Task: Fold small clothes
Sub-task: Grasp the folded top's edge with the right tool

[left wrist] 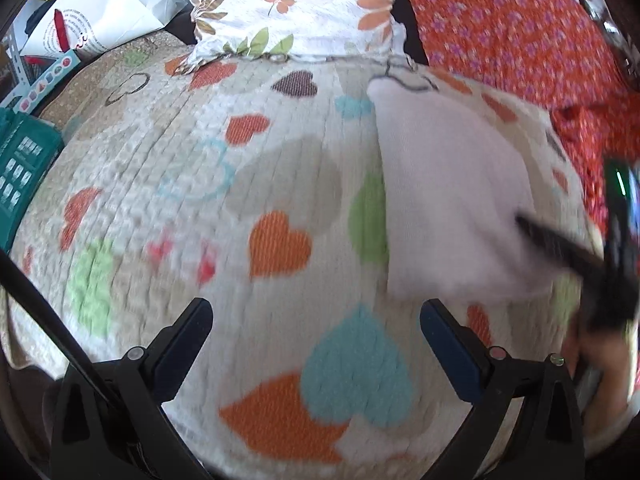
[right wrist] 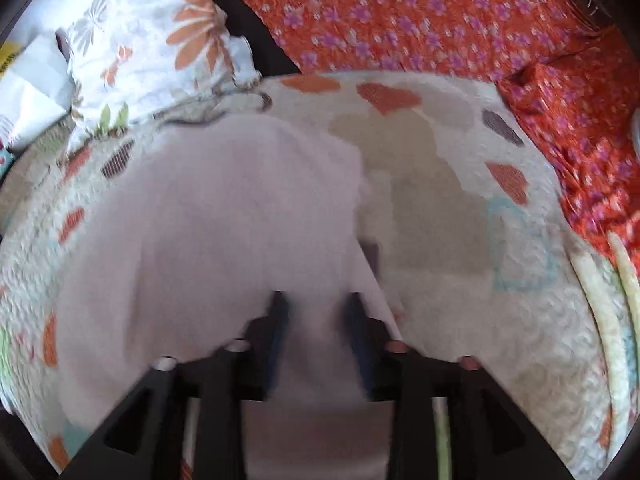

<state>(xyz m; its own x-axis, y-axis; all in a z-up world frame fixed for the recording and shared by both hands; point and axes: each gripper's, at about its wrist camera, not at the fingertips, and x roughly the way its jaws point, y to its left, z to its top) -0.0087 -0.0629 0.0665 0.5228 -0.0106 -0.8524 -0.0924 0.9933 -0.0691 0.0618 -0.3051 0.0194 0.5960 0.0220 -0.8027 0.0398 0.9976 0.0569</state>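
A small pale pink garment [left wrist: 448, 184] lies on the heart-patterned quilt [left wrist: 280, 160], to the right in the left wrist view. My left gripper [left wrist: 316, 306] is open wide above bare quilt, left of the garment's near corner, with nothing between its fingers. One dark finger [left wrist: 560, 246] of the right gripper rests on the garment's right edge. In the right wrist view the garment [right wrist: 208, 220] fills the centre-left, and my right gripper [right wrist: 317, 298] is over its near edge. The jaws stand partly apart with cloth lying between them, and the pads are not pressing on it. Both views are blurred.
A white floral pillow [left wrist: 288, 4] and red flowered fabric [left wrist: 512, 28] border the quilt's far side. A teal basket [left wrist: 24, 168] and a white paper bag [left wrist: 104, 12] sit at the left. The person's hand [left wrist: 600, 360] shows at the lower right. More quilt [right wrist: 440, 208] lies right of the garment.
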